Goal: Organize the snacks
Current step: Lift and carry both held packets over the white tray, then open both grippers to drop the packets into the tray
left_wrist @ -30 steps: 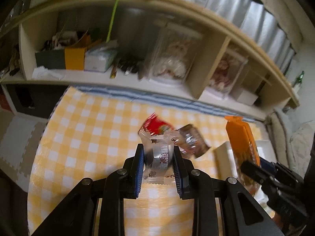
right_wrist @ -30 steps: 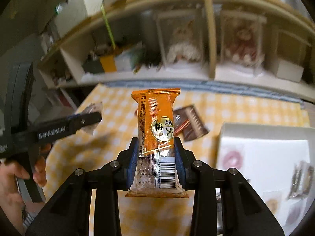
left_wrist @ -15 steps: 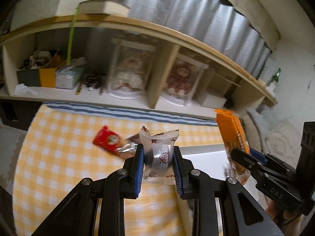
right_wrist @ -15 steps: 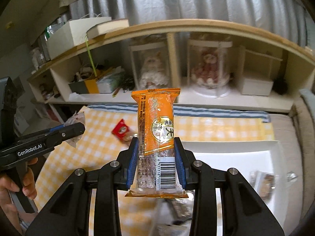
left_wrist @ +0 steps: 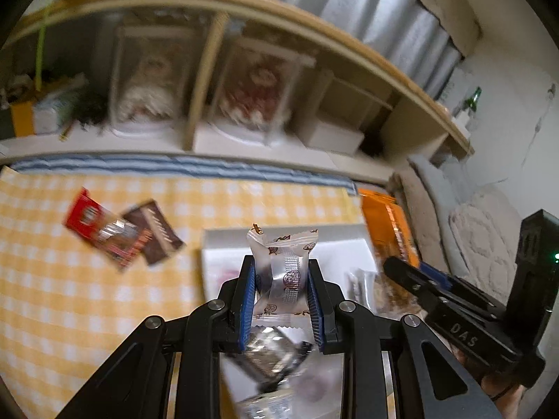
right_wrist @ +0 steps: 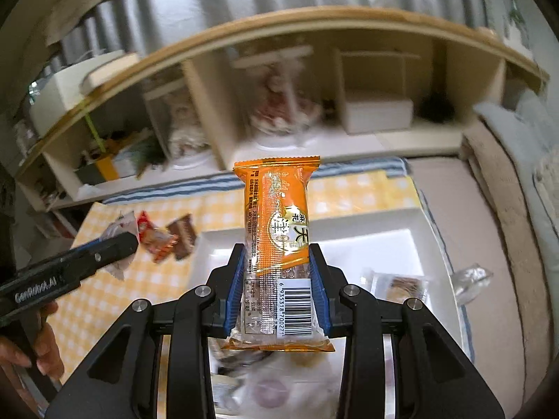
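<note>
The left gripper [left_wrist: 281, 281] squeezes a small clear crinkly candy packet [left_wrist: 282, 272] above the white square tray [left_wrist: 223, 244]. The right gripper [right_wrist: 276, 276] squeezes a long orange snack packet [right_wrist: 277, 216] above it too.

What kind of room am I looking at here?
Probably a lived-in home room: a wooden shelf holding boxed dolls, a yellow checked cloth with snacks, and soft bedding beside it.
</note>
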The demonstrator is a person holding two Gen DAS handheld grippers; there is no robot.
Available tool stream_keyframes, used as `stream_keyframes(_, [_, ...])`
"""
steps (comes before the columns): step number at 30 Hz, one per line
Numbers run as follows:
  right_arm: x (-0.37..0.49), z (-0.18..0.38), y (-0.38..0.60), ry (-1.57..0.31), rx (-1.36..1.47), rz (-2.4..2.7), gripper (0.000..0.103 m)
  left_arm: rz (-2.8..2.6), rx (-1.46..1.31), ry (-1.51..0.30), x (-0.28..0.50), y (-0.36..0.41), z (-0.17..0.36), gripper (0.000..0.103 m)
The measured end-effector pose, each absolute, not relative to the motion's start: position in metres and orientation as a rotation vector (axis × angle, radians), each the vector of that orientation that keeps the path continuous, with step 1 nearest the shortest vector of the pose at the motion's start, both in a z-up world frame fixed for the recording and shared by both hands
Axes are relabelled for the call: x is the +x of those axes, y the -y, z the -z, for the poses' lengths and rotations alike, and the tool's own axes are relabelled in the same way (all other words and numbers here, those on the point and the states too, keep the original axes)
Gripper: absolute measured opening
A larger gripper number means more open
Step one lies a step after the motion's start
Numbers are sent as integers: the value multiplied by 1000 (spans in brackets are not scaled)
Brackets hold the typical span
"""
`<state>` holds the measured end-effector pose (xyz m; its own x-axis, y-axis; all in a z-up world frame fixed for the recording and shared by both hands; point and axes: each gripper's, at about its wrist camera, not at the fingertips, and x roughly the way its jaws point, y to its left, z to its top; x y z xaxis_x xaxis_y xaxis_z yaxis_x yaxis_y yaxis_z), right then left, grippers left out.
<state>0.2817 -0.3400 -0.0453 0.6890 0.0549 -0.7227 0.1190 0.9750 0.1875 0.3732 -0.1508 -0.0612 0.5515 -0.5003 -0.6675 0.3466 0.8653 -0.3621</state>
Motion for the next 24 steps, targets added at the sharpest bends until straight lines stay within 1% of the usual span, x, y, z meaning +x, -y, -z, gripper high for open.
stream_keyframes(6, [295, 81, 355, -898, 234, 30, 35, 512, -194, -925, 413, 193, 98, 27])
stream_keyframes(14, [321, 127, 379, -1011, 335, 22, 36, 490, -252, -1023, 466, 217, 147, 27])
stream_keyframes(20, [327, 139, 389, -1025, 333, 58, 36, 488, -267, -1036, 487, 227, 166, 27])
stream_keyframes(22, [328, 139, 393, -1022, 343, 66, 39, 492, -246, -1040, 491, 231, 170, 27])
stream_keyframes(23, [328, 139, 395, -1023, 349, 66, 39, 491, -231, -1051, 493, 234, 172, 29])
stream_keyframes(24, [328, 138, 396, -1027, 357, 63, 44, 486, -218, -1057, 494, 236, 174, 31])
